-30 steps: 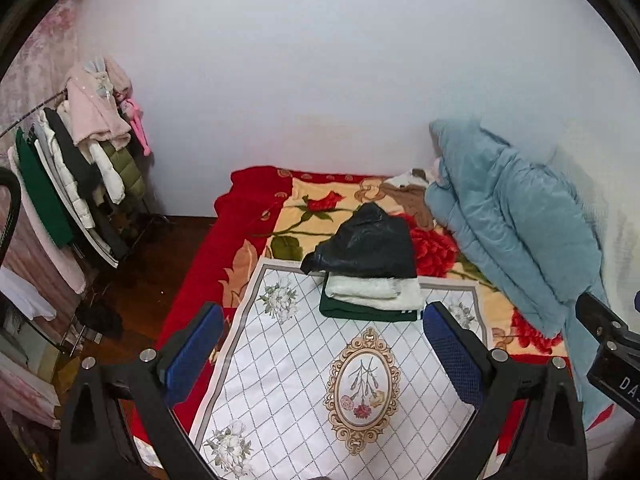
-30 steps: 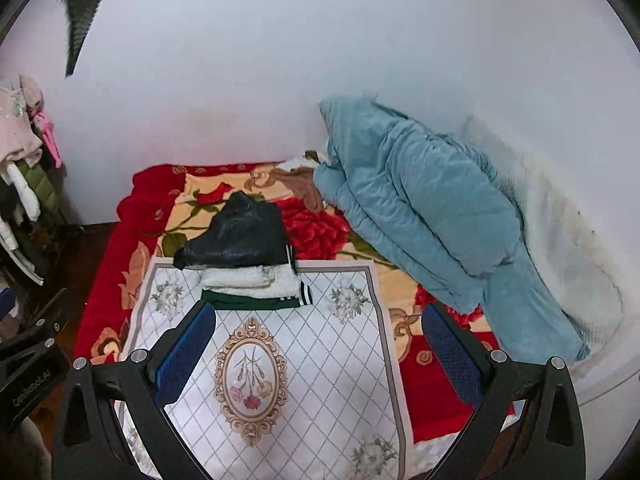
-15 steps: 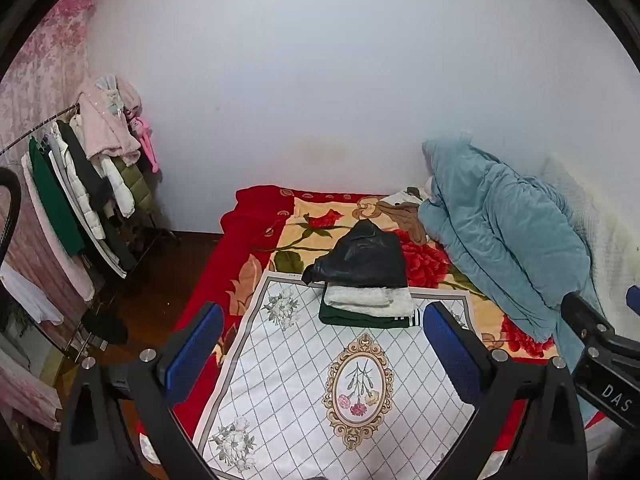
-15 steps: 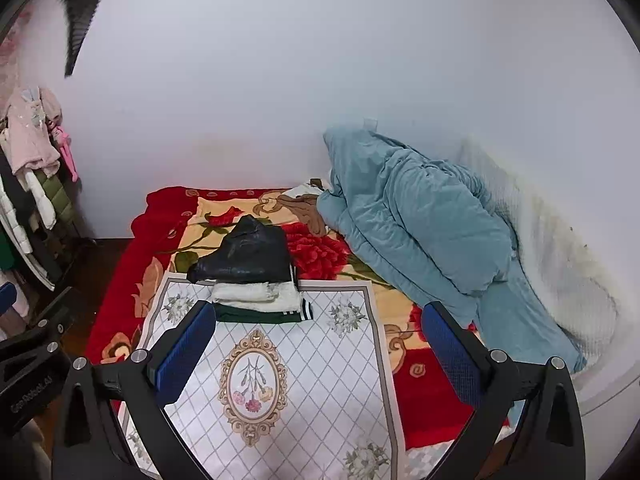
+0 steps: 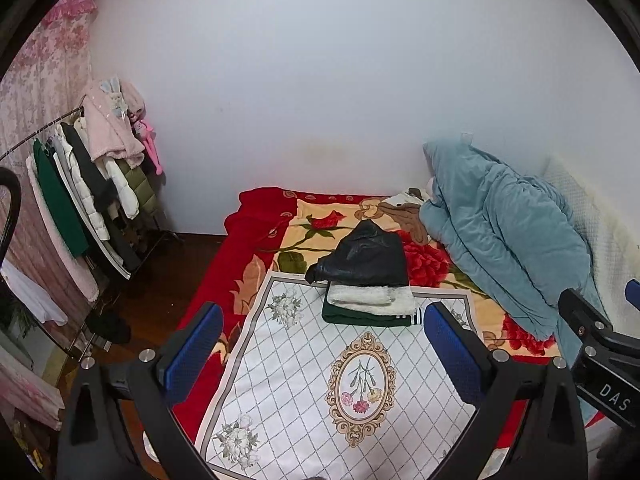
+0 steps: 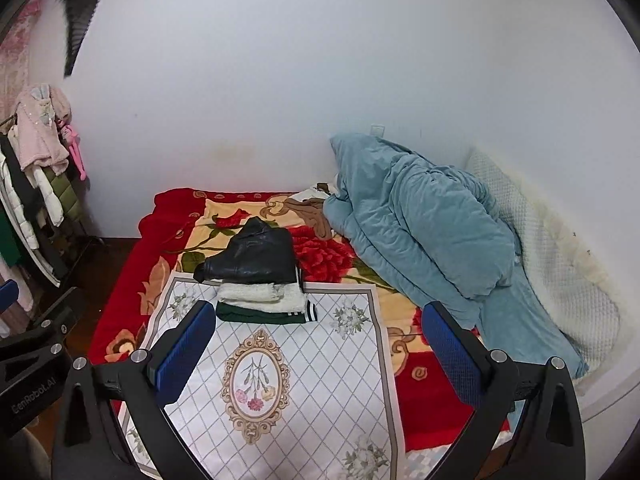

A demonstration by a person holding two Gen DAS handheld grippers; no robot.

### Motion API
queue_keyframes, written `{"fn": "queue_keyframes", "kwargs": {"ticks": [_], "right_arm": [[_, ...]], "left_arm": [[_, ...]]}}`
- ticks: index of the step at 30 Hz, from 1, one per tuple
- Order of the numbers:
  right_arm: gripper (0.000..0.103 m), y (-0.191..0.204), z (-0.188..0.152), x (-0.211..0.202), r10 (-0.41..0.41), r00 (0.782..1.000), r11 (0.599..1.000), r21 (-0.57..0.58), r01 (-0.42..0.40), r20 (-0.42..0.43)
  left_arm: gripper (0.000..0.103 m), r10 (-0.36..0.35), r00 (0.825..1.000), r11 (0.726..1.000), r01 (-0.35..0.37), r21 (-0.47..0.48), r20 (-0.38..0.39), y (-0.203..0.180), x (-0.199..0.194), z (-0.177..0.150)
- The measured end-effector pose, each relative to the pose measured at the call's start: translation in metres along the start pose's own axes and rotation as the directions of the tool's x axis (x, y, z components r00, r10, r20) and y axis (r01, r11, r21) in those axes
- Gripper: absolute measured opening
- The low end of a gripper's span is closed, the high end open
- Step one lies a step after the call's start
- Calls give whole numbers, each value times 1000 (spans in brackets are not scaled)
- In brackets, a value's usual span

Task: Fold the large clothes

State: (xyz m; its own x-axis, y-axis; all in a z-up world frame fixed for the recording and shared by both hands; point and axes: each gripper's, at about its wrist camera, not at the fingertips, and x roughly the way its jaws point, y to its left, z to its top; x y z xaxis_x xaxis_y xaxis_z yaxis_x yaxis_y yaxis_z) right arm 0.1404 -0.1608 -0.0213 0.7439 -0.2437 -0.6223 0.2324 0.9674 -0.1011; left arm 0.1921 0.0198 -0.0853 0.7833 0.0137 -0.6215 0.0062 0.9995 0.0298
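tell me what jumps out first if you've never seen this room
The rumpled teal quilt heaped against the wall on the bed's right side. Next, the stack of folded clothes, black jacket on top, at the far edge of the white floral mat, which lies on a red rose blanket.

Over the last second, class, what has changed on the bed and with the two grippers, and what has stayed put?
Both cameras pulled back and up: the bed looks smaller and lower in each view. The left gripper and right gripper stayed open and empty; nothing was gripped or released. The black leather jacket, the white garment and the dark green garment remain stacked at the patterned sheet's far edge. The teal duvet is unmoved.
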Motion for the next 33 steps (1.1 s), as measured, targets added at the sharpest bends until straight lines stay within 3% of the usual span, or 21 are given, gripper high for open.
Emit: {"fn": "queue_keyframes", "kwargs": {"ticks": [33], "right_arm": [[103,-7,-4,5,4,1000,1000,-1,-4,-14]], "left_arm": [[102,-13,1000,1000,13,-2,0,-2,-8,1]]}}
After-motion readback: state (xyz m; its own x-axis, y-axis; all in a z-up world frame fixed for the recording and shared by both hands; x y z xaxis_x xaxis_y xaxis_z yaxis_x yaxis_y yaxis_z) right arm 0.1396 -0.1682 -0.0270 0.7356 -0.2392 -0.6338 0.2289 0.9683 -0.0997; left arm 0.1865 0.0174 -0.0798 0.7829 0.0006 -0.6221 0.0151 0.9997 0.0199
